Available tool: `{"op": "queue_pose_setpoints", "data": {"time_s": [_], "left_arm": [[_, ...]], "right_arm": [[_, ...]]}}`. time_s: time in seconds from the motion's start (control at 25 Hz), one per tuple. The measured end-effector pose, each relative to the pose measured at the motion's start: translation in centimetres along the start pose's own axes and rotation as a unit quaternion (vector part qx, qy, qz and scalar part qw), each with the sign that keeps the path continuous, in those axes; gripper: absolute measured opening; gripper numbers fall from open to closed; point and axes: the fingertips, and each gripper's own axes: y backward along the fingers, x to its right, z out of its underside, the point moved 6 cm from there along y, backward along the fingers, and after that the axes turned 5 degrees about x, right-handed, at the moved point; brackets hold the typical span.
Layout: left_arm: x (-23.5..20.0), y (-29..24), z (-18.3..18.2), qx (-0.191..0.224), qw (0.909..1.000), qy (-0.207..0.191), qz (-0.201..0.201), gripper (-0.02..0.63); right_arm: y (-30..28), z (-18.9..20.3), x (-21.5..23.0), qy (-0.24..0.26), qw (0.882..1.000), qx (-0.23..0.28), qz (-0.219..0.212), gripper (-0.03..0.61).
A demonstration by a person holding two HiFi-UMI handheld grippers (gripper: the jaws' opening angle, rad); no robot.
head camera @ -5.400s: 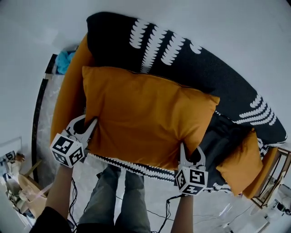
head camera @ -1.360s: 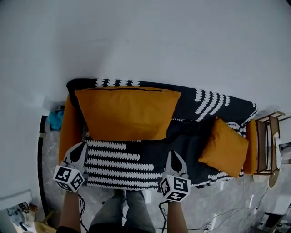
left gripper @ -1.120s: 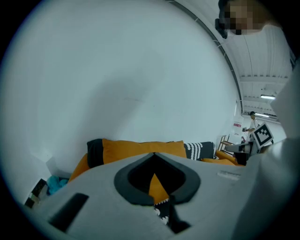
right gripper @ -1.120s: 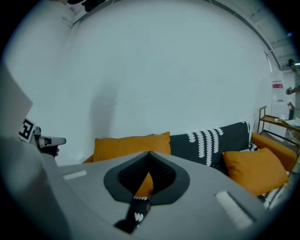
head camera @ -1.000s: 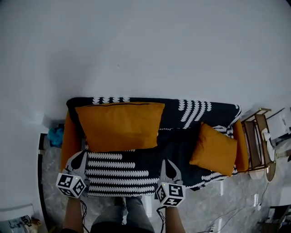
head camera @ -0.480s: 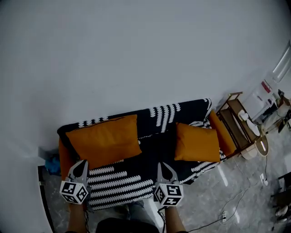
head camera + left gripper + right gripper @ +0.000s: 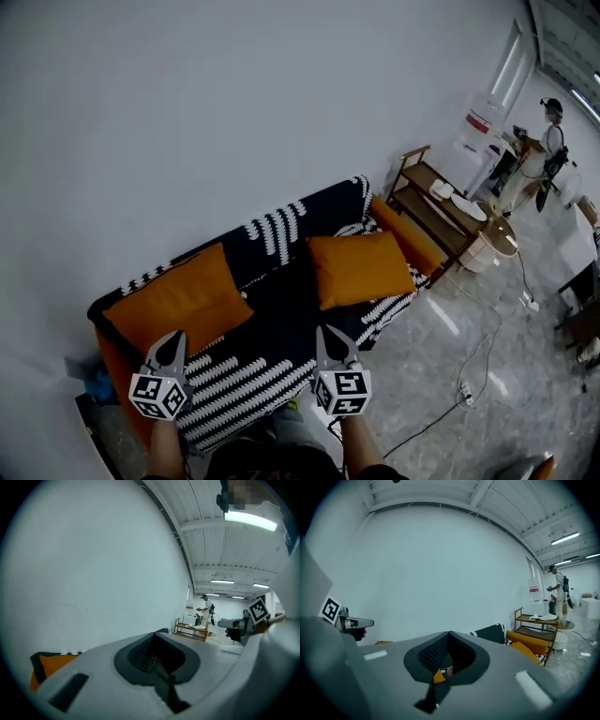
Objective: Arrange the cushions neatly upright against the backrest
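Head view: the large cushion (image 7: 178,300) stands against the backrest (image 7: 281,225) at the sofa's (image 7: 253,375) left end, and the small cushion (image 7: 361,269) leans on the backrest nearer the right end; with both propped up and nothing lying flat on the seat, the task looks all but done, though the small cushion may sit a little askew and could want a final straightening; the left gripper (image 7: 173,336) and right gripper (image 7: 327,330) hang side by side over the seat's front edge, both closed and empty, well apart from either cushion; the large cushion lies beyond the left gripper, the small one beyond and to the right of the right gripper; a wooden shelf (image 7: 427,202) stands just past the sofa's right end

Left gripper view: the jaws are pressed together with nothing between them; the tool points almost level at the bare wall (image 7: 93,573), and only an orange corner of the large cushion (image 7: 51,665) shows, low at the left and clear of the tips

Right gripper view: the jaws are likewise together and hold nothing; a scrap of orange shows through the gap behind them, from which cushion it cannot be told; the small cushion (image 7: 526,652) rests against the backrest (image 7: 492,632) off to the right, untouched
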Motion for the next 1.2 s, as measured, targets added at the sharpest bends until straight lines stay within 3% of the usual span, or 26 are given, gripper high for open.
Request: {"op": "queue_pose_setpoints", "data": {"time_s": [0.24,0.64,0.92,1.2], "left_arm": [[6.2,-5.5,0.2,-0.011,0.9950,0.003,0.099,0.002],[16.1,-13.1,1.8,-0.041,0.9751,-0.003,0.218,0.002],[24.3,-18.2,2.6,-0.056,0.9630,-0.020,0.263,0.002],[31.6,-24.7,4.6,-0.078,0.9596,-0.027,0.269,0.002]], "right_arm": [[4.5,-0.2,5.1,0.002,0.997,-0.003,0.075,0.012],[10.7,-0.2,13.4,-0.014,0.983,0.006,0.184,0.012],[14.3,0.8,21.4,-0.034,0.972,0.003,0.232,0.012],[15.0,2.2,31.6,-0.059,0.968,-0.002,0.245,0.011]]}}
